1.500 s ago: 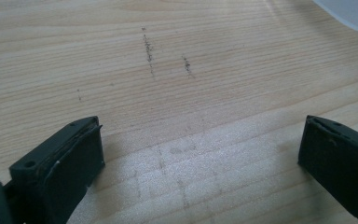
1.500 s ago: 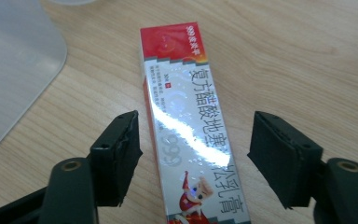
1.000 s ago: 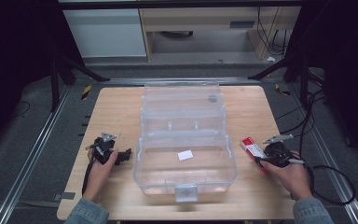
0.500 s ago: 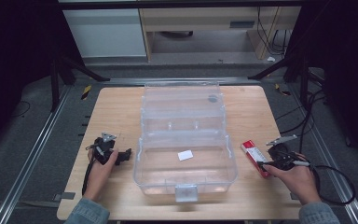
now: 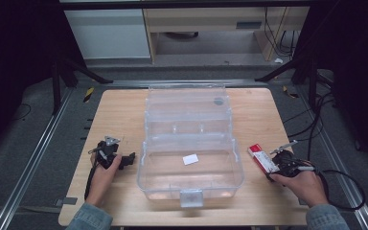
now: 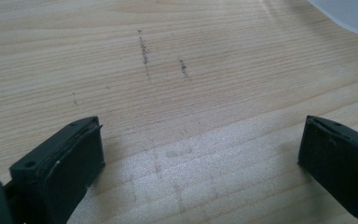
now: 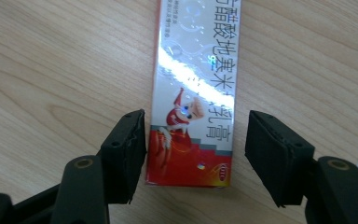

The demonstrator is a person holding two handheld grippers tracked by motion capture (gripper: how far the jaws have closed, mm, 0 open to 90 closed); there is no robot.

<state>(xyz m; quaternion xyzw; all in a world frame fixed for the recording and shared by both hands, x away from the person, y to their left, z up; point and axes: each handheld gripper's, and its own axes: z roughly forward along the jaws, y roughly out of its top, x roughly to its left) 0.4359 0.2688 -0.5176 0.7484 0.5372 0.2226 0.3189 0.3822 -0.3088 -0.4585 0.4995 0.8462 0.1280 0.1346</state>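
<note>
the right gripper (image 7: 193, 154) sits low over the near end of the box (image 7: 196, 93), a red and silver carton lying flat on the table (image 5: 120, 120) just right of the bin (image 5: 191, 165). its jaws straddle the carton's short end: the left pad looks to be at the edge or barely off it, the right pad stands clearly apart, so nothing is clamped yet, and the jaws have just been opening and then easing in a little. to grip well, i judge the gripper should slide a touch to its right so the carton sits centred, reach a bit farther along its length, then close squarely on the long edges; a pinch at the very end could let the carton swing or slip. on the other side of the bin, the left gripper (image 6: 200, 163) rests by the table with jaws wide apart over bare wood, holding nothing. beyond, the clear bin stands open, lid laid back, a small white slip (image 5: 190, 159) on its floor, leaving room to drop the box in.
</note>
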